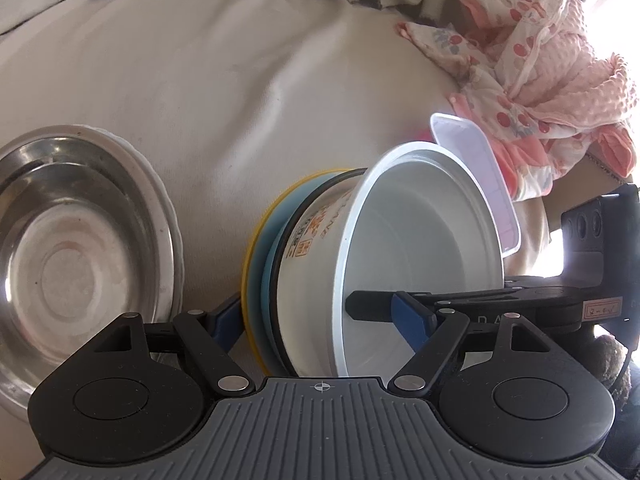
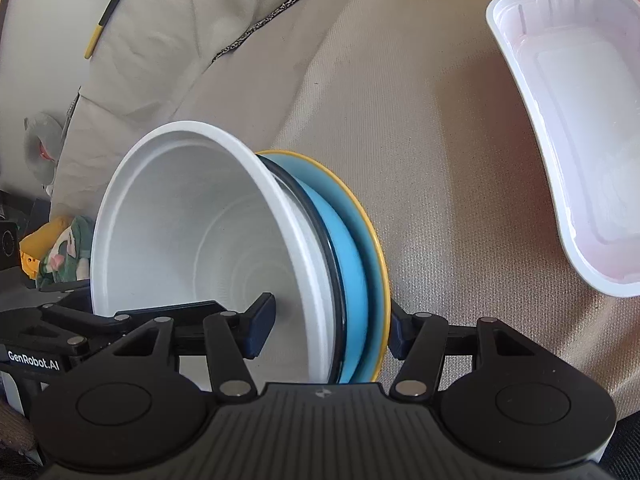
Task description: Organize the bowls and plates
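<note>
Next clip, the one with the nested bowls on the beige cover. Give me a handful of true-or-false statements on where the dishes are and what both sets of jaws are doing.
1. The white bowl is nested in a stack with a blue dish and a yellow-rimmed plate behind it. True.
2. The stack sits flat on the cover, openings facing up. False: it is tipped on edge, the white bowl's opening facing sideways.
3. Both the left gripper and the right gripper straddle the stack, one jaw inside the white bowl and one behind the plate. True.
4. The steel bowl is part of the held stack. False: it lies apart, on a white plate.
5. The white plastic tray is full of food. False: it looks empty.
</note>
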`<control>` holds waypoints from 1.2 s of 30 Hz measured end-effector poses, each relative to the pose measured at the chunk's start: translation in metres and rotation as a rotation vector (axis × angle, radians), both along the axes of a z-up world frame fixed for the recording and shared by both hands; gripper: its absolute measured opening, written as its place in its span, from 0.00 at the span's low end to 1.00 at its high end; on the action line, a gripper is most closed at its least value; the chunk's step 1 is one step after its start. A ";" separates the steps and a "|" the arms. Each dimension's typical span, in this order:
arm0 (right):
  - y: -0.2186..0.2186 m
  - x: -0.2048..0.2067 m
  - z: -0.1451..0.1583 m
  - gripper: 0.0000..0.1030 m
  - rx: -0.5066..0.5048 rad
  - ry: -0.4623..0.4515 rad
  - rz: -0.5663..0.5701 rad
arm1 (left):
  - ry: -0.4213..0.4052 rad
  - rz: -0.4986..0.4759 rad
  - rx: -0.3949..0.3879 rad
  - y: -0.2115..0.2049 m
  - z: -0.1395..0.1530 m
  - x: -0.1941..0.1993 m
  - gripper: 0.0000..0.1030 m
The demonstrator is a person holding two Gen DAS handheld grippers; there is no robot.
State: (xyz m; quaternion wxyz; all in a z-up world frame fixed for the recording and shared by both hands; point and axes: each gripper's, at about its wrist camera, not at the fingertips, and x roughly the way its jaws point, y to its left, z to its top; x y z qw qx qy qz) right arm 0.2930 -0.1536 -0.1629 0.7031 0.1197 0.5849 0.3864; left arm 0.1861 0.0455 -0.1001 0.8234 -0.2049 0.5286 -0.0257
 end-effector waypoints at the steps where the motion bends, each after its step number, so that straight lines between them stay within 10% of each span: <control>1: 0.001 0.000 0.000 0.53 -0.002 0.006 -0.002 | -0.001 0.003 -0.001 0.000 0.000 0.000 0.80; 36: 0.013 -0.007 0.020 0.58 -0.053 -0.028 -0.008 | -0.047 0.047 0.013 0.005 0.010 0.002 0.75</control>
